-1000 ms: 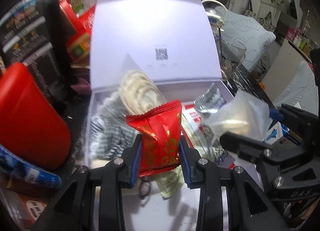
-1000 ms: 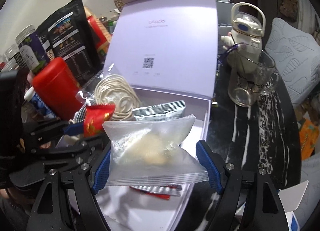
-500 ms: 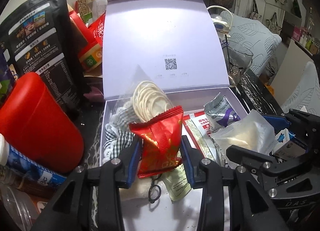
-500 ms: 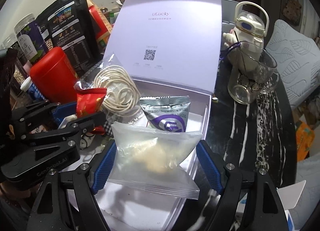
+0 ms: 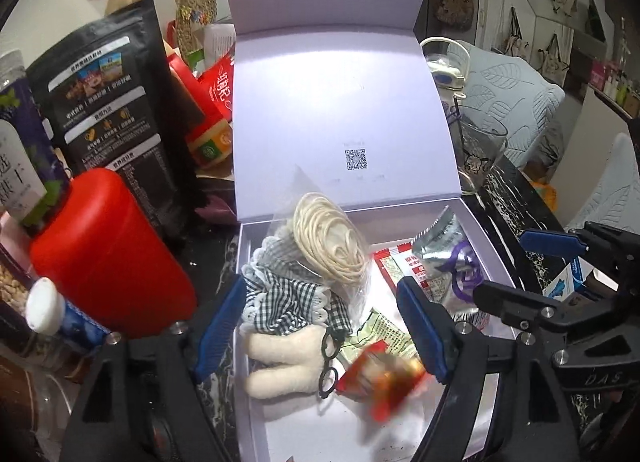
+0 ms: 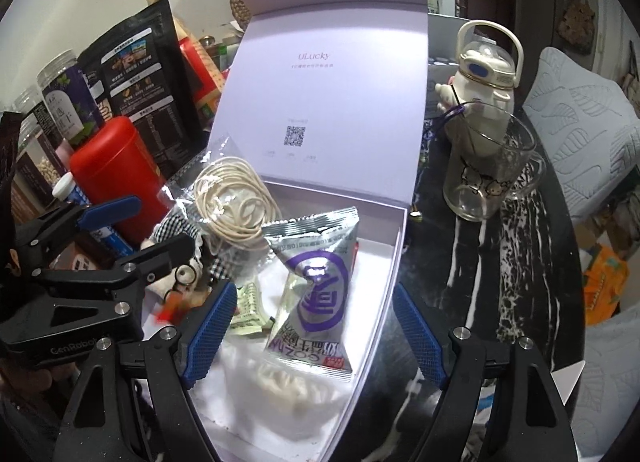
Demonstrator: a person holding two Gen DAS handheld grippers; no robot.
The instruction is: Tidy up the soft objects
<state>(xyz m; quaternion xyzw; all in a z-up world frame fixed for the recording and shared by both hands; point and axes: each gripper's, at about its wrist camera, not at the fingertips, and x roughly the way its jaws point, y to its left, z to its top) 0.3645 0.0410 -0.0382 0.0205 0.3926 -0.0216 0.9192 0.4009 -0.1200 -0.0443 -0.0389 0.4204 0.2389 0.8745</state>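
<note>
My left gripper (image 5: 320,326) hovers over the open lavender box (image 5: 480,238), its jaws opening. The red snack packet (image 5: 384,378) is blurred below the pads, free of them, above the box floor. A plush toy in checked cloth (image 5: 288,302), a bag of rubber bands (image 5: 332,250) and a silver-purple packet (image 6: 320,282) lie in the box. My right gripper (image 6: 312,334) stands open over the box's right side. The clear bag (image 6: 288,386) is blurred below it in the box, touching neither pad. Each gripper shows in the other's view: the right gripper (image 5: 528,270) and the left gripper (image 6: 140,229).
The box lid (image 6: 320,101) stands upright at the back. A red canister (image 5: 108,254), a black pouch (image 5: 108,101) and jars crowd the left. A glass mug (image 6: 488,173) and a white bottle (image 6: 484,73) stand on the dark marbled table (image 6: 500,282) at the right.
The left jaws have spread and the red packet has dropped from between them toward the box floor. The clear bag has left the right jaws and gone down into the box.
</note>
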